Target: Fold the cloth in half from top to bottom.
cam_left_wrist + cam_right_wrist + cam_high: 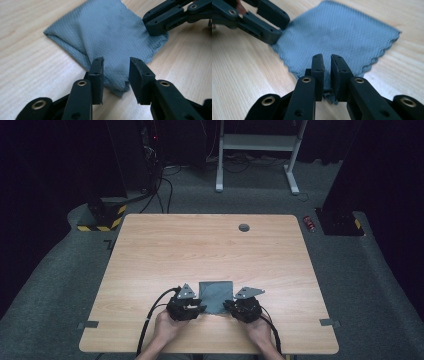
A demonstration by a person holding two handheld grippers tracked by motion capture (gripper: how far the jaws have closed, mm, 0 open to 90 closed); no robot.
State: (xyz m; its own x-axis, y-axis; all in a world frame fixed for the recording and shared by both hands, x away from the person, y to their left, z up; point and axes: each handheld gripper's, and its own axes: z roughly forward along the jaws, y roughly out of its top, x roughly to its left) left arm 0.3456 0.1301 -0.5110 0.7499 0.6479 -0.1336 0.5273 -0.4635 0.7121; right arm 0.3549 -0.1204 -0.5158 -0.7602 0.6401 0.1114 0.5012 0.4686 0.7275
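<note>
Sitting folded near the counter's (150,245) front edge, the grey cloth (216,296) looked partly done: right hand-held gripper (327,65) pinched one near corner, left hand-held gripper (115,65) stood open around the other, another fold probably remaining.

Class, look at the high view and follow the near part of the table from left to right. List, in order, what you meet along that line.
Grey tape tab at the table's left edge → left gripper → folded grey cloth → right gripper → grey tape tab at the table's right edge.
</note>
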